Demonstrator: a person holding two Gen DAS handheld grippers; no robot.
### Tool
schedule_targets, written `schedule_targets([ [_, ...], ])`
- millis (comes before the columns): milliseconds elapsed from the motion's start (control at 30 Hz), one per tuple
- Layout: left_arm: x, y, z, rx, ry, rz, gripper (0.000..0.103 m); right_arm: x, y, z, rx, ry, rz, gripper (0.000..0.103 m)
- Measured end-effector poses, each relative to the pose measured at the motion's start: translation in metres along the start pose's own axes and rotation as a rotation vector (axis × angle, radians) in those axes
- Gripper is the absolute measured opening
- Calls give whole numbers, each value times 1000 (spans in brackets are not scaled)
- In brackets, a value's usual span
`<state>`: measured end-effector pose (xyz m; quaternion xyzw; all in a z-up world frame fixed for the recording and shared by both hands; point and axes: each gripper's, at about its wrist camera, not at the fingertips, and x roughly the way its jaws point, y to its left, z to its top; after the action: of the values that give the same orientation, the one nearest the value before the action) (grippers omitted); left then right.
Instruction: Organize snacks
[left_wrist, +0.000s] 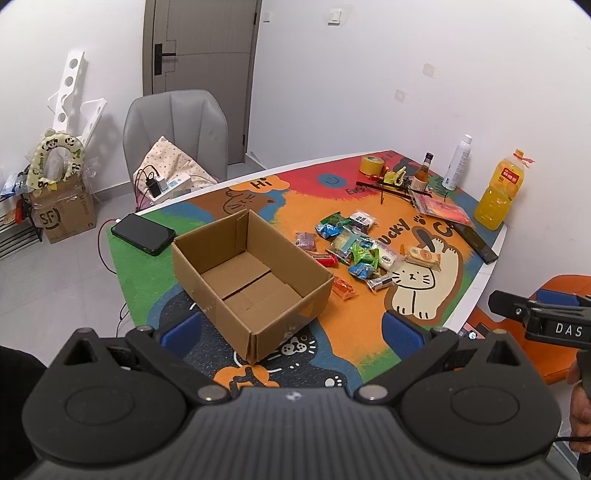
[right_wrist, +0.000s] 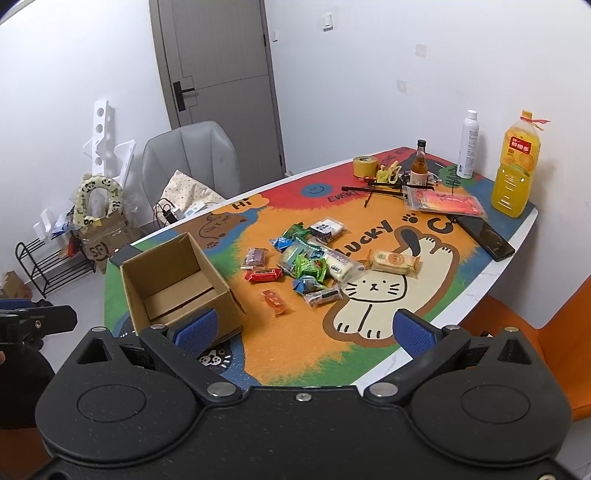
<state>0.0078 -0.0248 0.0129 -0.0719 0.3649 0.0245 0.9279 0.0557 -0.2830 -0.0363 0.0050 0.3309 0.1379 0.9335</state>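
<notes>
An open, empty cardboard box stands on the colourful cat mat; it also shows in the right wrist view. A pile of small wrapped snacks lies to its right, also seen in the right wrist view. A red packet and an orange packet lie nearest the box. My left gripper is open and empty, above the box's near corner. My right gripper is open and empty, held above the mat in front of the snacks.
At the table's back stand an orange juice bottle, a white spray can, a small brown bottle and a tape roll. A black phone lies left of the box, a dark remote at right. A grey chair stands beyond.
</notes>
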Motion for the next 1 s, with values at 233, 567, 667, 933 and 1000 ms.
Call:
schedule_targets([
  [233, 14, -3, 5, 7, 14, -11, 103, 10, -5, 5, 1, 9, -10, 103],
  [567, 45, -13, 26, -6, 32, -37, 103, 37, -27, 26, 17, 54, -19, 103],
  [667, 60, -19, 35, -16, 36, -48, 103, 49, -37, 35, 9, 72, -20, 103],
  [933, 106, -41, 61, -13, 77, -72, 101, 83, -70, 56, -2, 121, -1, 103],
  [1000, 119, -49, 66, -15, 95, -81, 100, 92, -78, 60, -12, 134, 9, 103],
])
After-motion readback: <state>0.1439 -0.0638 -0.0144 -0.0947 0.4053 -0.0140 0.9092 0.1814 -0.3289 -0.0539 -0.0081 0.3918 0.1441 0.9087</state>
